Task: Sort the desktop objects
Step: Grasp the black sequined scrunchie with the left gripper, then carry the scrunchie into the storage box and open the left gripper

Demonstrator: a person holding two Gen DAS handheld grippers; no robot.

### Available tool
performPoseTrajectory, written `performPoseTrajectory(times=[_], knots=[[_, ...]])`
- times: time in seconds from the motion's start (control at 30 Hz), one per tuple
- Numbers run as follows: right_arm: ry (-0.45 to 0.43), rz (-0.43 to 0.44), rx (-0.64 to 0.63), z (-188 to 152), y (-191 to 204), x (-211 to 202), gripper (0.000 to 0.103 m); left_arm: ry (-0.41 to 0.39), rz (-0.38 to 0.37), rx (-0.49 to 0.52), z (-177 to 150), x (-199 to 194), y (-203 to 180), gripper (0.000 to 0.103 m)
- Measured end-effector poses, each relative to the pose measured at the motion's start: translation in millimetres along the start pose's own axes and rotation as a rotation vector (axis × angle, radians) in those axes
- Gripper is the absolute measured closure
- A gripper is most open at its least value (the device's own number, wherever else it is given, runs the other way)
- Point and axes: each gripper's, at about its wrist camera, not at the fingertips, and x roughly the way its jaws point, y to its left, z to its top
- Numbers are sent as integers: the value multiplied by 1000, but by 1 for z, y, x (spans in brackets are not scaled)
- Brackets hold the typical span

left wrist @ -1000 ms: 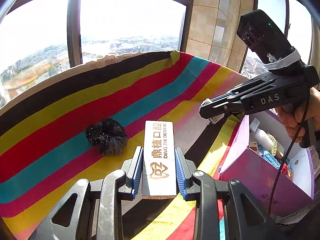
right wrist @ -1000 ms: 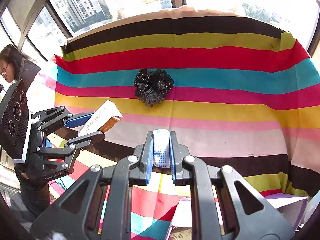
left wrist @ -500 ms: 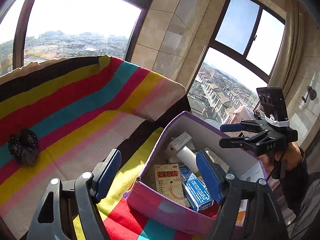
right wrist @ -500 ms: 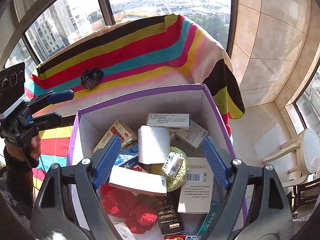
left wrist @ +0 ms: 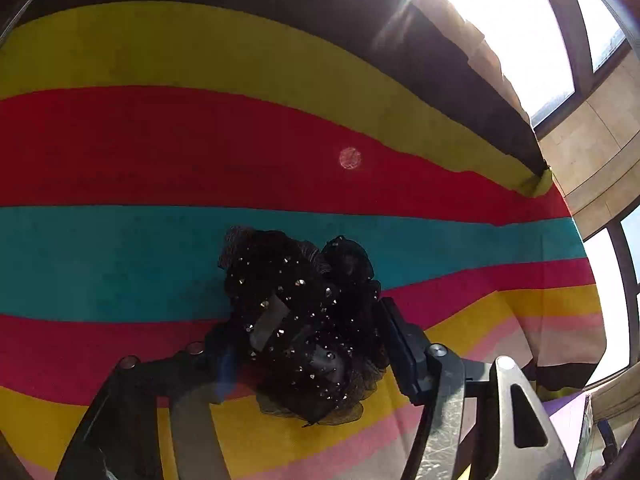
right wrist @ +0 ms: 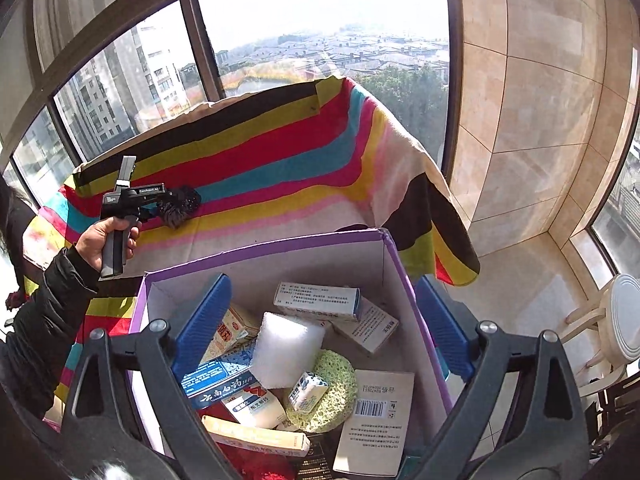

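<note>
The left hand-held gripper straddles the black scrunchie on the striped desk, jaws apart, positioned for pickup. The right hand-held gripper hangs wide open and empty over the box, ready for drop-off.

A striped cloth in black, yellow, red, teal, pink and cream bands covers the table and hangs over its far corner by the window. A black sequinned scrunchie lies on it, across the teal and pink bands. Nearer than the scrunchie, at the cloth's front edge, stands an open purple-rimmed box filled with small cartons and sponges.
</note>
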Motion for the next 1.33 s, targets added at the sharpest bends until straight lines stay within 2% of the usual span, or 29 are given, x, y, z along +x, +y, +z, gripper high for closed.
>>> performPoseTrajectory(times=[0.03, 0.07, 0.1, 0.17, 0.3, 0.4, 0.43, 0.5, 0.53, 0.57, 0.6, 0.63, 0.73, 0.77, 0.83, 0.93, 1.03, 1.17, 1.33], knots=[[8, -11, 14, -1, -1, 0, 8, 10, -25, 28, -1, -2, -9, 77], [19, -18, 26, -3, -2, 0, 5, -5, -13, 60, -4, -10, -19, 78], [24, -25, 35, -7, -2, -2, 3, -28, 4, 116, -11, -24, -34, 79], [23, -71, 47, -13, -1, -7, 1, -71, -39, 218, -33, -62, -72, 79], [52, -177, 56, -31, 6, -15, 1, -180, -161, 444, -110, -151, -159, 78], [69, -223, 68, -51, 8, -28, 1, -177, -191, 570, -182, -176, -219, 75], [77, -238, 63, -59, 9, -33, 1, -157, -197, 592, -206, -178, -234, 69], [75, -255, 46, -75, 13, -47, 1, -158, -149, 662, -248, -182, -261, 59], [71, -258, 45, -81, 14, -55, 1, -174, -120, 686, -266, -184, -273, 48], [68, -257, 43, -85, 16, -65, 1, -189, -112, 690, -275, -191, -285, 35], [56, -254, 37, -89, 18, -75, 1, -206, -108, 684, -286, -200, -292, 29], [43, -262, 27, -93, 21, -84, 1, -219, -96, 678, -295, -204, -299, 16], [25, -314, -7, -108, 30, -103, 1, -296, 28, 677, -323, -221, -317, 14], [21, -312, -2, -114, 30, -107, 1, -336, 77, 671, -332, -227, -324, 9], [26, -291, 23, -124, 28, -113, 1, -353, 86, 641, -340, -237, -325, 0], [33, -263, 59, -138, 25, -121, 1, -281, 24, 606, -347, -243, -326, 0], [41, -267, 77, -148, 18, -129, 1, -265, 95, 655, -358, -232, -338, 0], [37, -287, 104, -154, 9, -136, 1, -204, 64, 682, -368, -225, -344, 0], [42, -300, 122, -154, 1, -135, 1, -213, 67, 687, -368, -223, -347, 0]])
